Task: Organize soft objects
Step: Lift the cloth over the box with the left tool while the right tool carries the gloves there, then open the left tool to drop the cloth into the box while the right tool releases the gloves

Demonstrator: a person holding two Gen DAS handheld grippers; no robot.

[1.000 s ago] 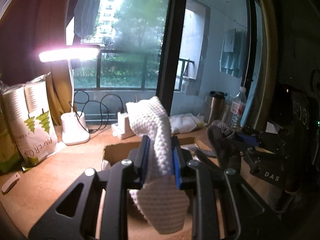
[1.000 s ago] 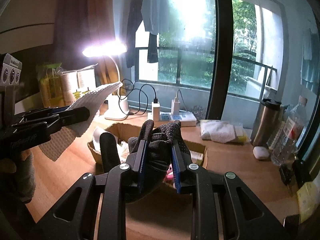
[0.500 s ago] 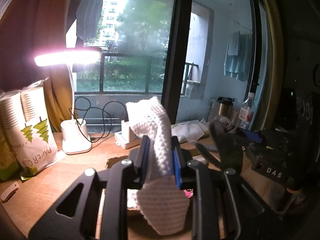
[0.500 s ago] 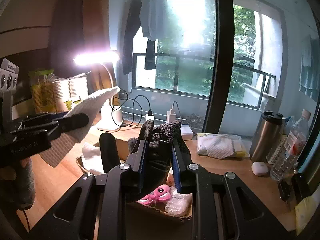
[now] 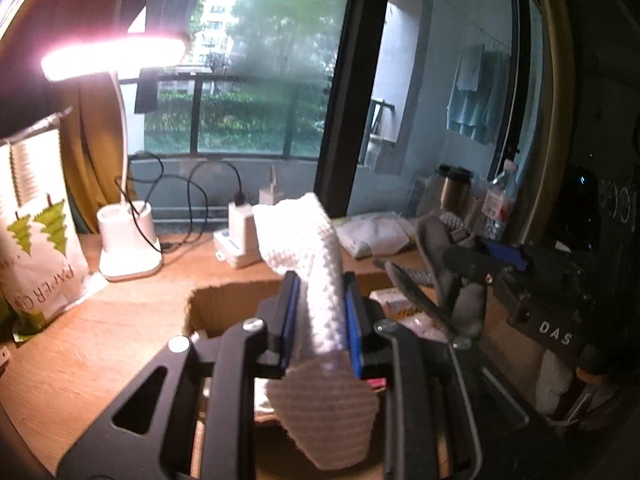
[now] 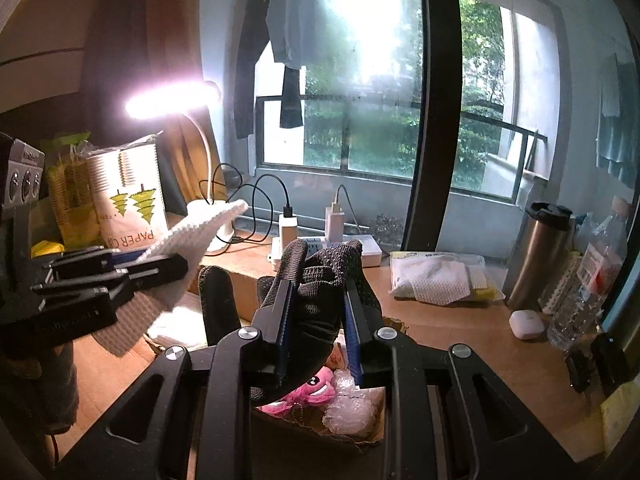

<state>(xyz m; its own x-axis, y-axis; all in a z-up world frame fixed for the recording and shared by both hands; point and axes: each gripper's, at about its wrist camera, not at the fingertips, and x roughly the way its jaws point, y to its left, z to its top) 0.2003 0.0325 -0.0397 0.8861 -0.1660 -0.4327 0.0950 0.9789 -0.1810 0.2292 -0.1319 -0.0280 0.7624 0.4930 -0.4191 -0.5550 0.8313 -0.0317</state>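
At the left edge of the wooden desk (image 6: 472, 344) stands a bag of paper cups (image 6: 128, 200), with a yellow packet (image 6: 70, 200) beside it, and just right of them a white desk lamp (image 5: 128, 240) glows, its base near the desk's back edge under the window (image 6: 360, 100). A power strip (image 6: 320, 250) with chargers and black cables plugged in lies along that same back edge. The left gripper (image 5: 320, 312) has its fingers clamped on a white knitted cloth (image 5: 308, 248) — the cloth sticks up above the blue pads and hangs down below them, held in the air over an open cardboard box (image 5: 208, 304) in the middle of the desk. Seen from the right wrist camera, this gripper and cloth sit at the left, above the box's left side. The right gripper (image 6: 320, 320) has its fingers closed on a black knitted glove (image 6: 316, 280), whose fingers stick up past the pads, one drooping to the left; it too is held over the box. Inside the box, below the glove, lie a pink plush toy (image 6: 308, 390) and a crumpled piece of clear plastic wrap (image 6: 348, 408). Further right on the desk lies a flat packet of white wipes (image 6: 440, 276), then a steel thermos (image 6: 540, 256), a small white earbud case (image 6: 527, 323) — and a clear plastic bottle (image 6: 588, 280) near the right edge.
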